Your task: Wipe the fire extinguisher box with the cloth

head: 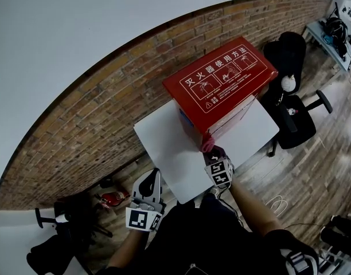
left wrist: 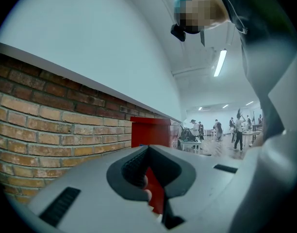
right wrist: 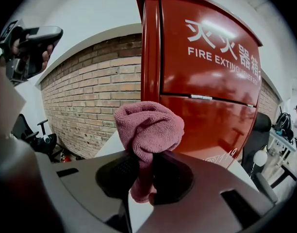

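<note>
Cloth, pink and bunched into a wad, is clamped between the 2 jaws of the right gripper. A short tail hangs below the pads. The wad sits just in front of the lower left edge of the red fire extinguisher box; whether it touches the metal cannot be told. The box's front carries white Chinese characters and the words FIRE EXTINGUISHER, and a hinged door seam runs across it.

From the head view, the box stands upright on a white table set against a brick wall. Its top panel shows white instruction diagrams. The right gripper reaches over the table's near edge to the base of the box.

The left gripper hangs off the table to the left, well apart from the box. Its jaws are closed together at the tips with nothing between them. A black office chair stands to the right of the table.
</note>
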